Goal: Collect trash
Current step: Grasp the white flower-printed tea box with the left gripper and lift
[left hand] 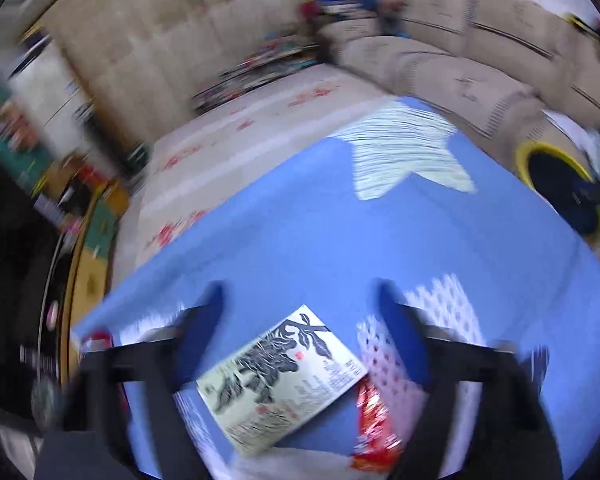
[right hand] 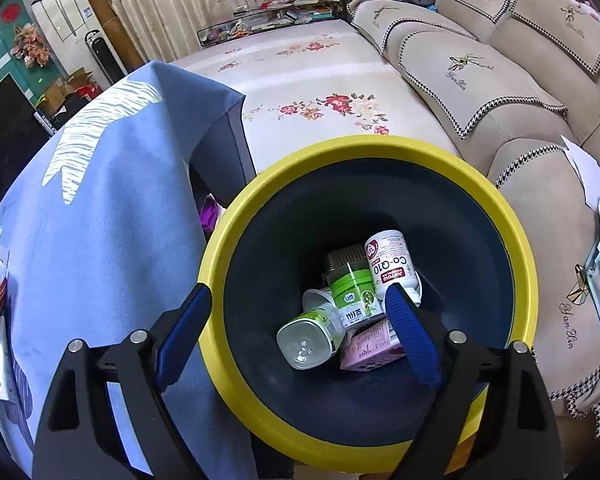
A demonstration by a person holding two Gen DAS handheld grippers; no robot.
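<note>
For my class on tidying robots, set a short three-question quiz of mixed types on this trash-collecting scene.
1. True or false: the right tongs are open and empty above the bin.
2. Which item lies between the fingers of the left tongs on the blue tablecloth? A) white Co-Q10 bottle B) printed paper packet C) pink carton
3. Fill in: the bin's rim is ____ in colour.

Key
1. True; the fingers are spread with nothing held.
2. B; the printed paper packet lies on the cloth beside a red wrapper, while the Co-Q10 bottle and pink carton are already in the bin.
3. Yellow.
</note>
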